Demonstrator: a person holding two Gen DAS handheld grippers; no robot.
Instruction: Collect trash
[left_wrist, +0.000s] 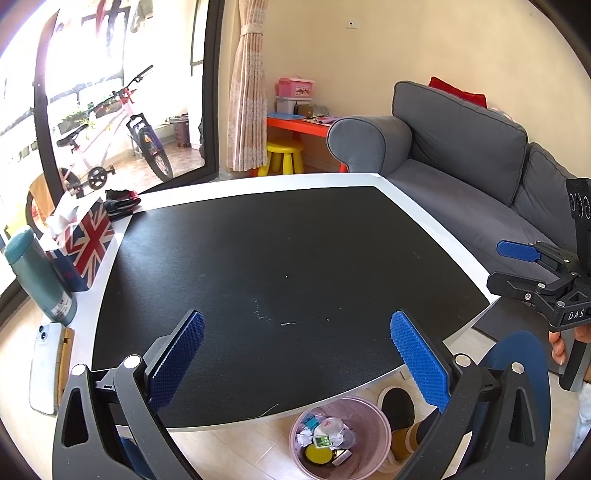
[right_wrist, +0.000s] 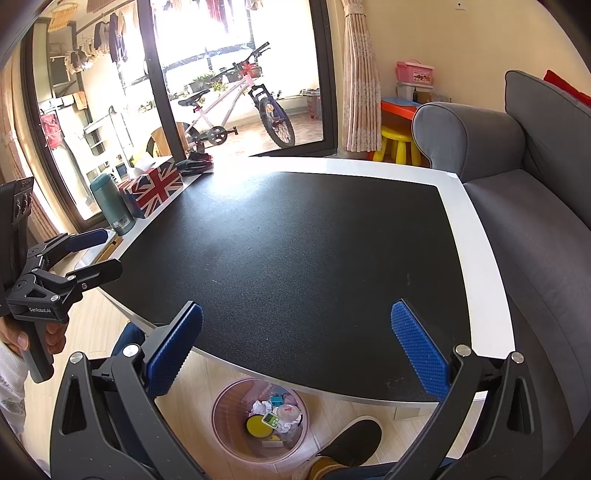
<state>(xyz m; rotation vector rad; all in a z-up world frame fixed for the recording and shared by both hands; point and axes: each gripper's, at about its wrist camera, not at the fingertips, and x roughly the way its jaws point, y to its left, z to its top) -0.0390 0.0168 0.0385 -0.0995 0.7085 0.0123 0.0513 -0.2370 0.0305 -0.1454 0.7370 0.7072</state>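
Your grey fabric sofa (left_wrist: 461, 147) runs along the right of the low table with a black top and white border (left_wrist: 280, 258). On the floor under the table's near edge stands the translucent pink plastic bin (right_wrist: 258, 421), holding the trash: crumpled white paper, a yellow round lid and a small green timer. At the table's far left sit the Union Jack tissue box (right_wrist: 153, 186) and, just beside it, the teal steel flask (right_wrist: 110, 205). Your left gripper (left_wrist: 297, 354) hovers over the table with blue pads spread wide, holding nothing. Your right gripper (right_wrist: 295, 347) is equally spread and empty.
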